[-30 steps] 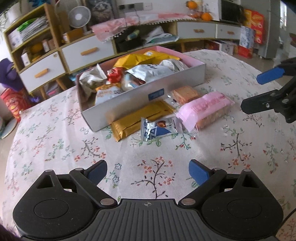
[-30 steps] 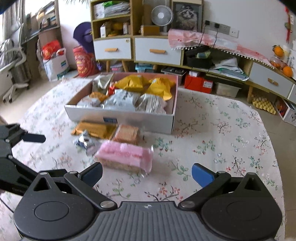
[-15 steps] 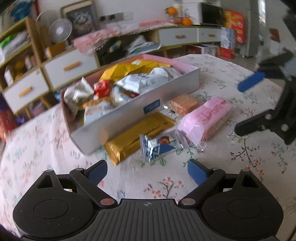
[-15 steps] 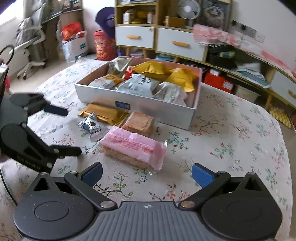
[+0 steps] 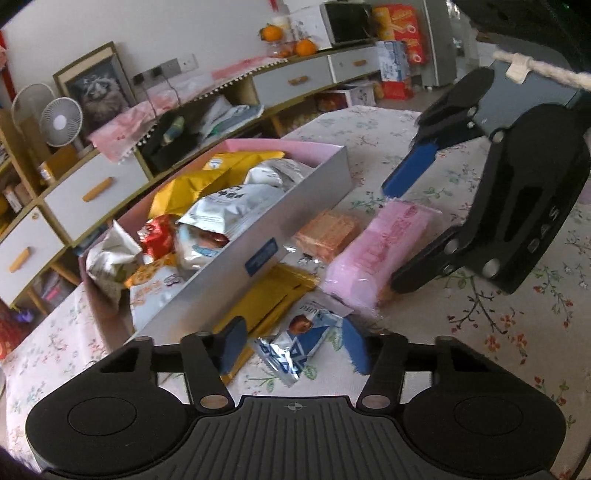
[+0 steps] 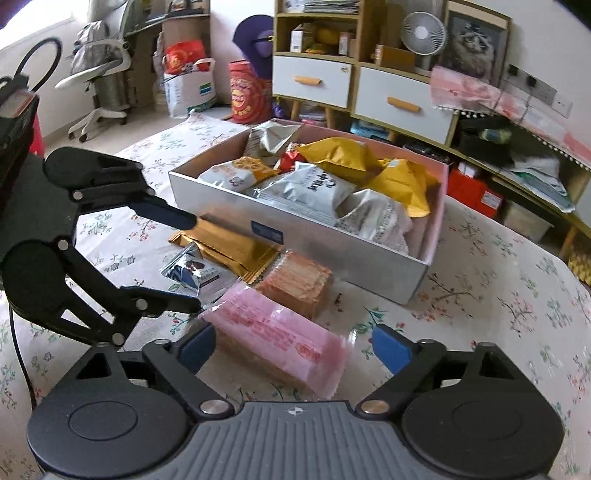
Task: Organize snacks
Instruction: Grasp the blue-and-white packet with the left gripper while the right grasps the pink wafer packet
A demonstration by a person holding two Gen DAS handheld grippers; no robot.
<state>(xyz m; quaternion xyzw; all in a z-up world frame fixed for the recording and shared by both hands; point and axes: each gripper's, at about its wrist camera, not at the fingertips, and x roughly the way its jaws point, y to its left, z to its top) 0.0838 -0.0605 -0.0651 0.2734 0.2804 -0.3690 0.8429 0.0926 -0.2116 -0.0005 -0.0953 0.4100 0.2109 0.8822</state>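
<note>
A small blue-and-silver packet [image 5: 299, 343] lies on the floral tablecloth between the fingers of my left gripper [image 5: 295, 347]. Its jaws are closing and the pads do not press it. A long pink packet [image 6: 280, 343] lies between the fingers of my right gripper [image 6: 295, 347], whose jaws are also closing without gripping it. Each gripper shows in the other's view: the right gripper [image 5: 400, 232] straddles the pink packet [image 5: 384, 251], and the left gripper [image 6: 194, 264] straddles the small packet [image 6: 195, 271]. A grey box [image 5: 306, 206] full of snack bags stands behind.
A gold packet [image 5: 273, 299] and an orange cracker pack [image 5: 328, 232] lie against the box's front wall [image 6: 332, 240]. The round table [image 6: 498, 295] carries a floral cloth. Drawer cabinets [image 6: 399, 103], a fan [image 6: 423, 31] and an office chair [image 6: 99, 74] stand beyond it.
Both grippers have come closer to the loose packets and rolled. Their jaws have narrowed, the left around the small blue packet, the right around the pink one.
</note>
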